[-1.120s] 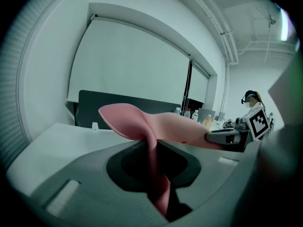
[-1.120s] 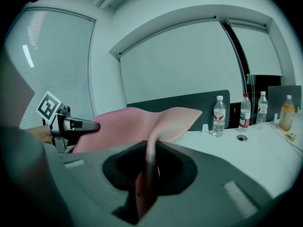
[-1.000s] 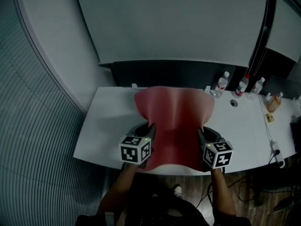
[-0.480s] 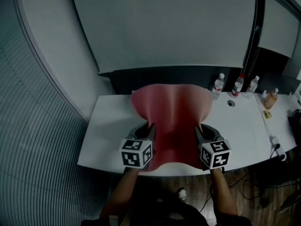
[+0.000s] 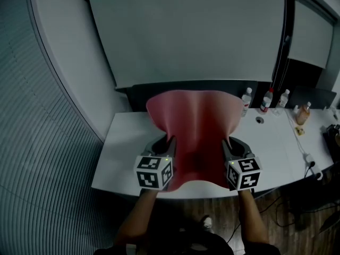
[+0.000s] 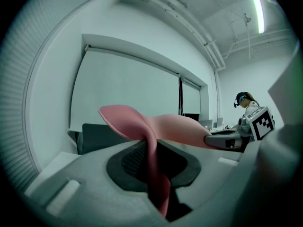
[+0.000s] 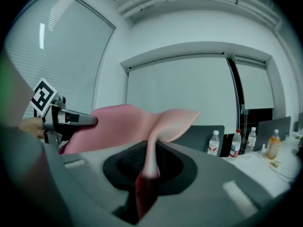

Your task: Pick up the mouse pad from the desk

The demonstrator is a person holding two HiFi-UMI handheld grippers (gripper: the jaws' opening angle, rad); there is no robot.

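Aloft, mouse pad (image 5: pixel 195 122) between 2 tools (image 5: pixel 171 142) (image 5: pixel 226 143)

**No readable words, brands or numbers in any view.**
The left tongs (image 5: pixel 169 142) and right tongs (image 5: pixel 227 143) each carry a marker cube. The left cube (image 5: pixel 153 171) and right cube (image 5: pixel 244 173) show only black-and-white square code patterns, no letters. The clear bottles (image 5: pixel 266 101) at the back of the desk (image 5: pixel 122 147) have reddish labels, and an amber bottle (image 5: pixel 303 113) stands near them. All their print is too small to read.

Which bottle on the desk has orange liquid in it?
The rightmost bottle, standing a little apart; the three clear bottles left of it show no orange.
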